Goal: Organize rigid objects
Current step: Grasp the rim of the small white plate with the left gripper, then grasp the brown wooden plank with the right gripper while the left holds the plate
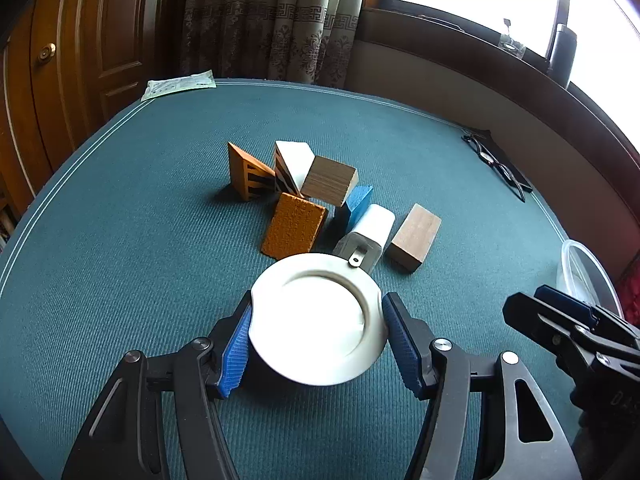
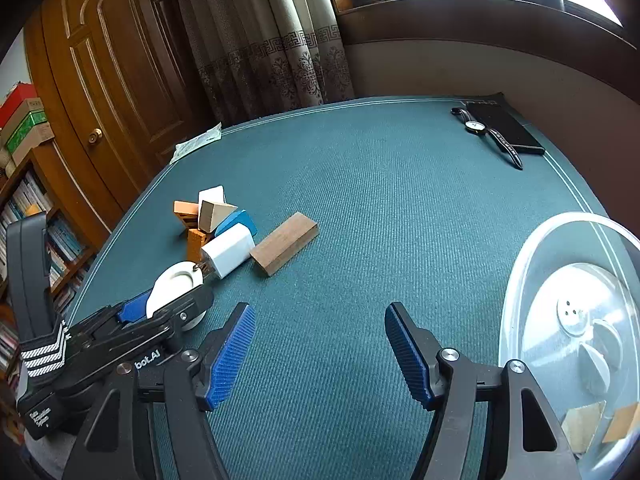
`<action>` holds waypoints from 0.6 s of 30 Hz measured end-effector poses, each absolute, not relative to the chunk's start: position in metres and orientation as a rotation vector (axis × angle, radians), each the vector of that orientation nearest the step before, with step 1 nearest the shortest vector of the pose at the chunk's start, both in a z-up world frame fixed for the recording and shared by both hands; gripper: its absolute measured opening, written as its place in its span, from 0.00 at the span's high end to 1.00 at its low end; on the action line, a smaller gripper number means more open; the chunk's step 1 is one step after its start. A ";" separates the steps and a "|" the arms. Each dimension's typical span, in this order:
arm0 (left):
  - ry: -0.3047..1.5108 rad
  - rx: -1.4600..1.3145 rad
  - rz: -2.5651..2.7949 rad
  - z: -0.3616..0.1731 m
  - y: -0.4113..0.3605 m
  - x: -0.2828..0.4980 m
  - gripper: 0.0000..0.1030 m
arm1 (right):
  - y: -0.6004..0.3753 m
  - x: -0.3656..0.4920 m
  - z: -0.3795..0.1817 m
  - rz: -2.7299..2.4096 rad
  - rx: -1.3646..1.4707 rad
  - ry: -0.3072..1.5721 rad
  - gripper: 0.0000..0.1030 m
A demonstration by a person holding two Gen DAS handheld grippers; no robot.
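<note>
My left gripper (image 1: 318, 336) is shut on a white round disc (image 1: 318, 320), its blue pads against both sides of the rim. It also shows in the right wrist view (image 2: 176, 284). Behind it lies a cluster of blocks: a white charger plug (image 1: 366, 238), an orange textured block (image 1: 294, 226), a blue block (image 1: 358, 204), a brown block (image 1: 330, 180), a white wedge (image 1: 294, 164), an orange wedge (image 1: 246, 174) and a light wooden block (image 1: 416, 238). My right gripper (image 2: 320, 356) is open and empty over the green cloth.
A clear plastic bowl (image 2: 532, 272) at the right edge holds white discs and wooden pieces. A watch (image 2: 486, 130) lies on a black case (image 2: 516, 132) at the far right. A paper packet (image 2: 198, 142) lies at the far left table edge.
</note>
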State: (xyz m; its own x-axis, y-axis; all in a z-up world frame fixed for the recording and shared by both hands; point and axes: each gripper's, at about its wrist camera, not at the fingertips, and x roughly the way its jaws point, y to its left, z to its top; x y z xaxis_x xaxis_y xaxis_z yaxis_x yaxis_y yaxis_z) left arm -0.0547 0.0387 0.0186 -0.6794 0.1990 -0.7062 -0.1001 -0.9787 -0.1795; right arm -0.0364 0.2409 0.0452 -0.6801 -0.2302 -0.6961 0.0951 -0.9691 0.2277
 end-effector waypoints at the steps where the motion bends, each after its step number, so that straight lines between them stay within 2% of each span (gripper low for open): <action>1: -0.190 -1.173 2.732 0.018 0.036 -0.052 0.39 | 0.238 -0.040 0.044 -2.709 1.166 -0.245 0.31; 18: -0.282 -1.177 2.755 0.013 0.004 -0.039 0.39 | 0.198 -0.100 0.020 -2.683 1.249 0.047 0.28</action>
State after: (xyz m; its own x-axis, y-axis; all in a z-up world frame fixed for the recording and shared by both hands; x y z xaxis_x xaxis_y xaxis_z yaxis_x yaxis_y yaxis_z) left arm -0.0386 0.0039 0.0131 -0.6867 0.1936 -0.7007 -0.0474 -0.9738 -0.2226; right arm -0.0999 0.1981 0.0203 -0.6305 -0.1505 -0.7615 0.1773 -0.9830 0.0475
